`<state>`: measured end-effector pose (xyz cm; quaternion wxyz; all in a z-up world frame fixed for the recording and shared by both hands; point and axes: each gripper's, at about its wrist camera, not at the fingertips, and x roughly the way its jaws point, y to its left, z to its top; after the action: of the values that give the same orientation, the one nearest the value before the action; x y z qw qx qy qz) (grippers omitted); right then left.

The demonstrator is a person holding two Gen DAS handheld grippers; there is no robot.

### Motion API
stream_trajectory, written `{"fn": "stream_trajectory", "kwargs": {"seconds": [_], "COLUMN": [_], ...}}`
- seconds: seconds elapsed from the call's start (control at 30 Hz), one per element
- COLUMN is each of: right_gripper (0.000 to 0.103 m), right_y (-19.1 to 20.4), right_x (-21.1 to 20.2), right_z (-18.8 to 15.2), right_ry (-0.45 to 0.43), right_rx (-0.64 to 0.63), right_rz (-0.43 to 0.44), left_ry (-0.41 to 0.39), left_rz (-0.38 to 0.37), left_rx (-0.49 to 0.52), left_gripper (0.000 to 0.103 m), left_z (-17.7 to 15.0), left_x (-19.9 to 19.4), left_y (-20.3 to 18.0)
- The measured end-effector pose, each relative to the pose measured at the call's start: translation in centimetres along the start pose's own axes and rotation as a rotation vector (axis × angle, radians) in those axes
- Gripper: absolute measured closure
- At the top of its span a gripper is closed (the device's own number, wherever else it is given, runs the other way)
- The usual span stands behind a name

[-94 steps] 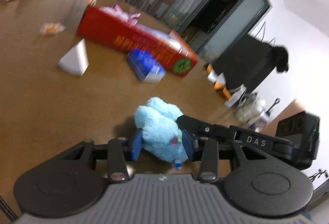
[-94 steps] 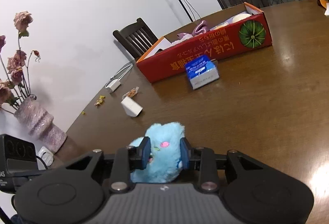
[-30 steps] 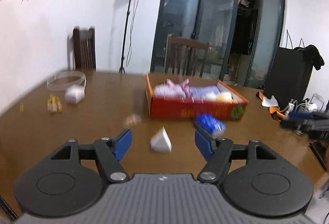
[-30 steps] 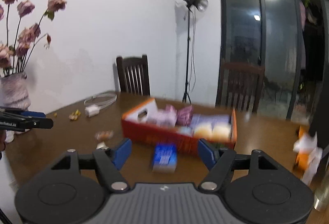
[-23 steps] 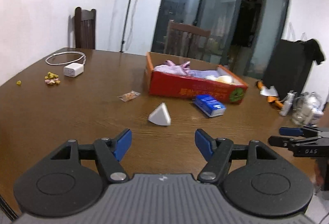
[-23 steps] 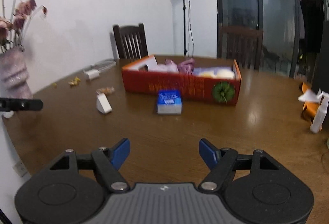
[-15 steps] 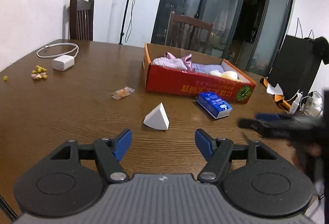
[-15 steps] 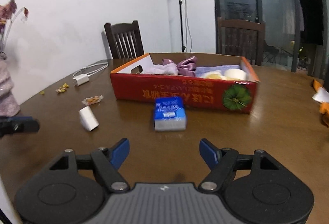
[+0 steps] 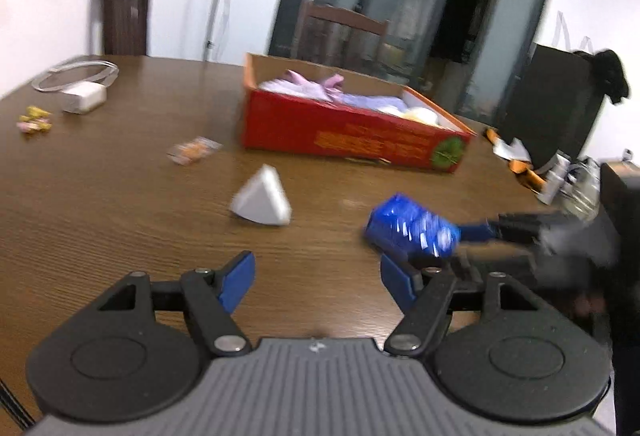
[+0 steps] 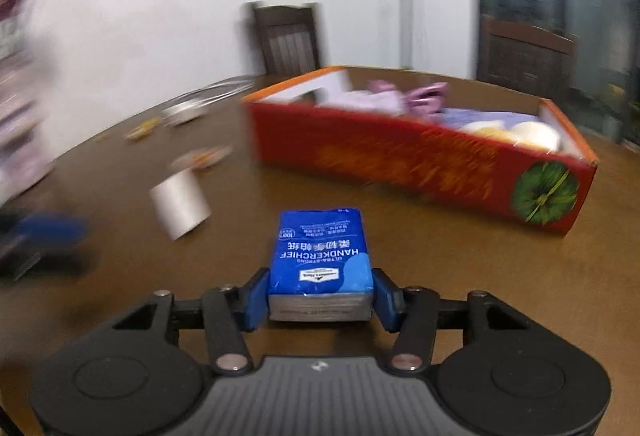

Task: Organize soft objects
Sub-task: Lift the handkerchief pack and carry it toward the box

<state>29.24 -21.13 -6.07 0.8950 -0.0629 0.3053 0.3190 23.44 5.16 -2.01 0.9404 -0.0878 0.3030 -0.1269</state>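
In the left wrist view, the left tongs (image 9: 317,278) hang over the brown desk (image 9: 100,196) with their blue-tipped fingers (image 9: 236,280) wide apart and nothing between them. Just past the right finger, the blue tissue pack (image 9: 412,230) shows as a blur, with the right tongs (image 9: 472,232) reaching in from the right edge and gripping it. A white pyramid-shaped object (image 9: 262,198) sits on the desk beyond the left finger. Farther back stands the red box (image 9: 352,132), open at the top, with pink, lilac and pale yellow soft things (image 9: 344,100) inside. To the left of the box lies a small snack wrapper (image 9: 194,150), and near the far left edge a white charger (image 9: 84,97) with its coiled cable, plus some small yellow bits (image 9: 34,118). A dark wooden chair (image 9: 340,32) stands behind the box.

In the right wrist view, the right tongs (image 10: 320,300) are clamped on the near end of the tissue pack (image 10: 320,256), one finger pressed to each side; whether the pack touches the desk (image 10: 440,268) or is lifted off it cannot be told. The red box (image 10: 420,156) lies ahead and to the right, well apart from the pack, with the soft things (image 10: 408,100) visible over its rim. The white pyramid-shaped object (image 10: 180,206) is to the left of the pack, and the blurred left tongs (image 10: 44,236) appear at the far left edge
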Motion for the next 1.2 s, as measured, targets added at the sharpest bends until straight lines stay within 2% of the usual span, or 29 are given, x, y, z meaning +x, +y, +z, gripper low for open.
{"fn": "stream_trajectory", "kwargs": {"seconds": [0.03,0.07,0.13,0.23,0.3,0.33,0.4,0.5,0.57,0.6,0.67,0.83,0.9,1.03,1.13,1.2], "right_gripper": [0.044,0.032,0.024,0.028,0.03,0.032,0.038,0.049,0.063,0.065,0.072,0.074,0.075,0.075,0.075,0.075], "right_y": [0.3,0.3,-0.8,-2.7,-3.1,-3.2,-3.3,-3.8,-4.3,-4.5,-4.6,-4.3,-4.3,-5.1,-7.5,-9.9], "right_x": [-1.4,-2.4,-4.6,-6.3,-6.8,-6.9,-6.7,-5.0,-3.6,-3.1,-3.0,-3.3,-3.8,-4.4,-2.5,-0.1], "right_z": [-1.1,-1.8,-2.8,-3.7,-3.8,-3.6,-3.3,-2.5,-2.1,-2.2,-2.6,-2.9,-1.9,3.7,9.1,12.2], "right_ry": [0.007,0.002,-0.042,-0.074,-0.104,-0.122,-0.142,-0.139,-0.1,-0.093,-0.094,-0.094,-0.108,-0.227,-0.284,-0.278], "right_rx": [-0.018,-0.014,0.078,0.227,0.272,0.29,0.314,0.351,0.394,0.412,0.454,0.484,0.469,0.363,0.306,0.323], "right_rz": [0.01,-0.005,-0.096,-0.137,-0.092,-0.055,-0.008,0.009,-0.007,-0.003,0.051,0.054,0.046,0.025,-0.001,-0.003], "left_ry": [0.012,0.024,0.033,0.047,0.059,0.069,0.078,0.083,0.079,0.084,0.101,0.113,0.068,-0.052,-0.056,-0.021], "left_rz": [-0.019,-0.041,-0.069,-0.119,-0.164,-0.184,-0.217,-0.21,-0.226,-0.23,-0.218,-0.203,-0.206,-0.218,-0.219,-0.21], "left_rx": [0.004,0.012,0.031,0.043,0.027,0.012,-0.018,-0.088,-0.133,-0.158,-0.171,-0.183,-0.157,-0.068,-0.057,-0.079], "left_gripper": [0.032,0.032,0.032,0.036,0.042,0.049,0.053,0.059,0.061,0.061,0.068,0.073,0.073,0.073,0.073,0.073], "left_z": [-0.2,-0.4,-0.6,-0.7,-0.5,-0.4,-0.4,0.0,0.2,0.2,0.3,0.8,2.1,8.9,14.8,18.6], "left_x": [0.4,0.9,1.8,2.9,3.5,3.7,4.3,5.4,5.8,6.0,6.5,6.7,6.1,5.9,8.8,12.7], "left_y": [-0.5,-1.1,-2.2,-4.1,-4.9,-5.2,-5.5,-5.1,-4.5,-4.2,-4.0,-3.9,-4.2,-4.2,-3.2,-2.1]}}
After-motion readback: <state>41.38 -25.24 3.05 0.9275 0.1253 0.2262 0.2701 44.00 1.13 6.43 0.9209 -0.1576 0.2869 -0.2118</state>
